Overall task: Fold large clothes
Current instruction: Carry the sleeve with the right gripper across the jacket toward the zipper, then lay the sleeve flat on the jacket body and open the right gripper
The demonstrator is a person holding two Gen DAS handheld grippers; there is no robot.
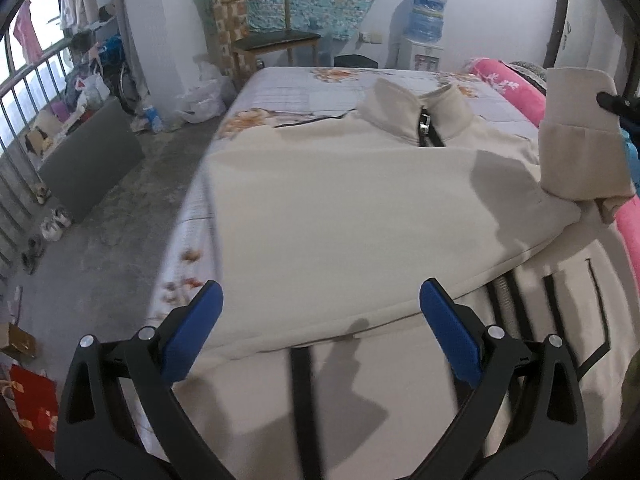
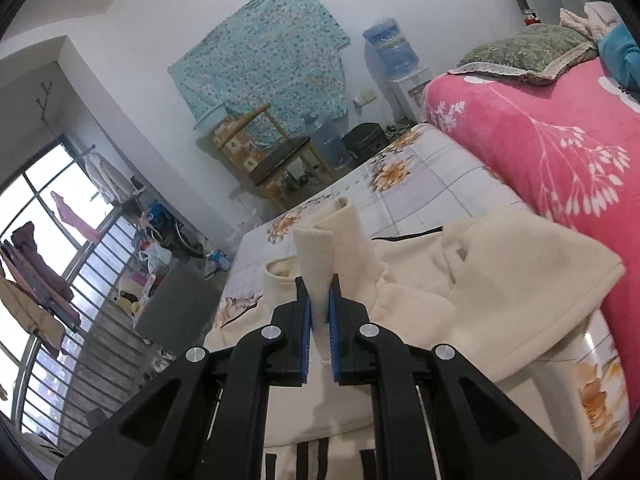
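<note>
A large cream fleece jacket (image 1: 320, 208) with a black zip and stand-up collar (image 1: 416, 116) lies flat on the bed, one side folded over its body. My left gripper (image 1: 320, 304) is open and empty, hovering over the jacket's folded edge. My right gripper (image 2: 319, 300) is shut on the jacket's sleeve cuff (image 2: 332, 240) and holds it raised above the jacket (image 2: 500, 280). In the left wrist view the lifted sleeve (image 1: 580, 132) hangs at the right edge, where a black tip of the right gripper shows.
The bed has a floral sheet (image 1: 288, 92). A pink blanket (image 2: 540, 140) and a pillow (image 2: 524, 50) lie along its right side. A wooden chair (image 1: 272, 44) and a water dispenser (image 1: 424, 28) stand beyond the bed. Clutter and shoes (image 1: 56, 224) lie on the floor at left.
</note>
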